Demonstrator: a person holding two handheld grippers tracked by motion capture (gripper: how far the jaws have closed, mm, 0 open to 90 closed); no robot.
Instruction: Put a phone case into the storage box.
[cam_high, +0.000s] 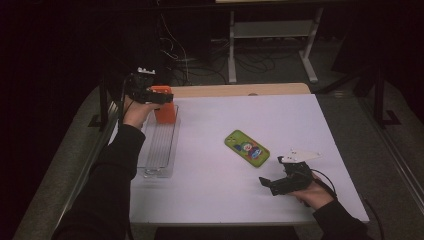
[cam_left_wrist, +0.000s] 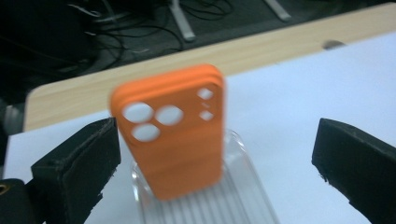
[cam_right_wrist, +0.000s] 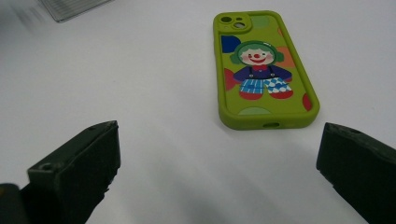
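An orange phone case (cam_left_wrist: 175, 135) stands upright at the far end of a clear ribbed tray (cam_left_wrist: 243, 200), its camera holes at the top. My left gripper (cam_left_wrist: 215, 144) is open around it, the left jaw close to the case's edge and the right jaw well off it. From above, the left gripper (cam_high: 159, 96) is at the top of the orange case (cam_high: 166, 114) in the tray (cam_high: 159, 150). A green phone case with a clown picture (cam_right_wrist: 261, 70) lies flat, also seen mid-table as the green case (cam_high: 247, 148). My right gripper (cam_right_wrist: 219, 149) is open and empty just short of it, near the table's front right (cam_high: 272, 184).
The white table top (cam_high: 220, 200) has a wooden strip (cam_high: 240, 90) along its far edge. Beyond it are cables and a metal frame (cam_high: 270, 45) on the dark floor. A corner of the tray (cam_right_wrist: 74, 7) lies far left of the right gripper.
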